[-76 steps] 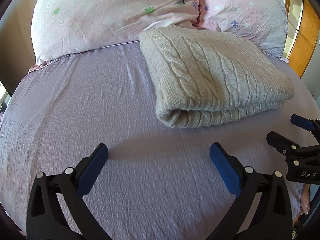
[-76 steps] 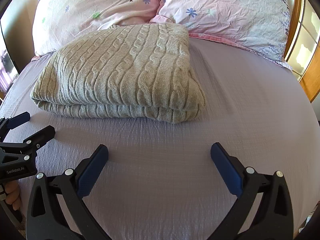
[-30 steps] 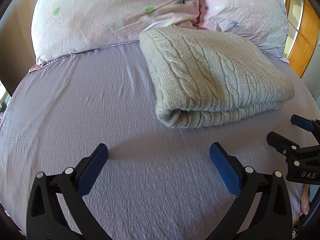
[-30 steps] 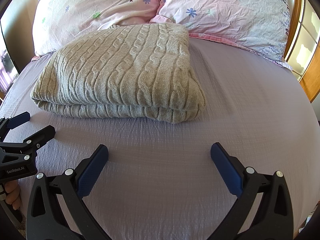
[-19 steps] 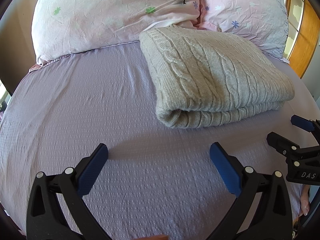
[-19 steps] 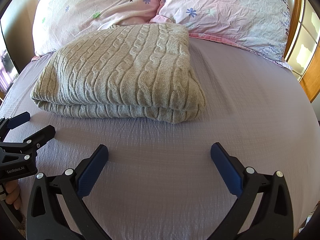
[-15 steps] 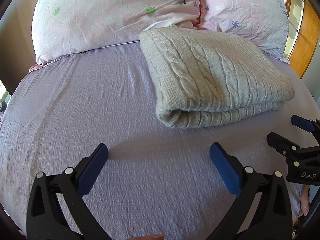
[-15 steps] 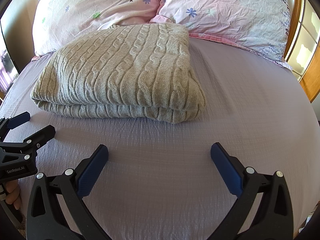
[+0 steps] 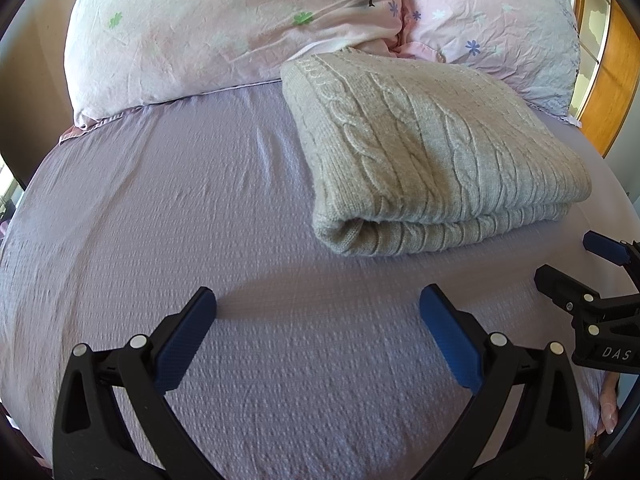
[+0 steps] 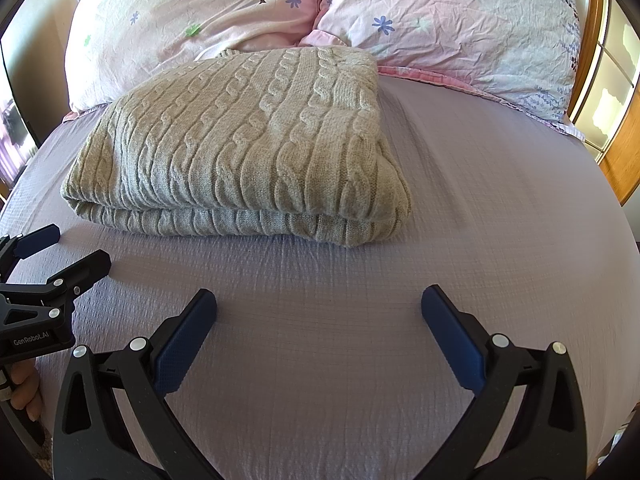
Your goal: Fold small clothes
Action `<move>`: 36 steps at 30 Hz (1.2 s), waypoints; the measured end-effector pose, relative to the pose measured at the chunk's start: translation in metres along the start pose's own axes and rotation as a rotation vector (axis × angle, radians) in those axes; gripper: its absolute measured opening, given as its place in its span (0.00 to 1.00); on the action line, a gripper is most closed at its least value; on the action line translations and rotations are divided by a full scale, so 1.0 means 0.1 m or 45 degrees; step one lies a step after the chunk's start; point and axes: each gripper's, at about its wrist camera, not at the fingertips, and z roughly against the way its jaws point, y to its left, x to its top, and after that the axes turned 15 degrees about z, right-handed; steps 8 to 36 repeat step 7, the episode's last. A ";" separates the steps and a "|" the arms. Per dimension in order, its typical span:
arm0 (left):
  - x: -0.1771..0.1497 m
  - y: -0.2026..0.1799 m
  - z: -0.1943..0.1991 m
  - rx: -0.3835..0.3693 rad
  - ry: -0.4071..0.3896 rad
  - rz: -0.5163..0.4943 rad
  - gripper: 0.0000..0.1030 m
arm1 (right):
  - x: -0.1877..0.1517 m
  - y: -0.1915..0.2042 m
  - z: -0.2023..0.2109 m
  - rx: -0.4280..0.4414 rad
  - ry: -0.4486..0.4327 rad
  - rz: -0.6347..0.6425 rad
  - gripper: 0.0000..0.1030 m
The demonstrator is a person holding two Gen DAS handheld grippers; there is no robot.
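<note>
Bed: lilac bedsheet (image 9: 168,208) with a fine crinkled weave covers the mattress, lit by daylight, faint creases running across it
Pillows: two pink floral pillows stand at the head of the bed; left pillow (image 9: 224,28) carries a small tree print, right pillow (image 9: 492,20) has blue and white flowers
Background: wooden frame (image 10: 624,136) with window panes shows at the right edge
Sweater: beige cable-knit sweater (image 10: 248,140) lies folded into a thick rectangle on the bedsheet, its far edge touching the pillows, its rolled fold facing the cameras
Left gripper (image 9: 318,322): fingers (image 9: 186,340) with blue pads spread wide apart, holding nothing, hovering over bare sheet just short of the sweater's near left corner
Right gripper (image 10: 319,322): fingers (image 10: 452,340) likewise spread wide and empty, over the sheet near the sweater's right corner
Spacing: both grippers sit side by side, apart from the sweater; each shows at the edge of the other's view
</note>
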 end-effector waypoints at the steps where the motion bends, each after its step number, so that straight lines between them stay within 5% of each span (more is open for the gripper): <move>1: 0.00 0.00 0.00 -0.001 0.000 0.000 0.98 | 0.00 0.00 0.00 0.000 0.000 0.000 0.99; 36: -0.01 0.00 0.00 -0.002 -0.002 -0.001 0.98 | 0.00 0.00 0.00 0.000 0.000 0.000 0.99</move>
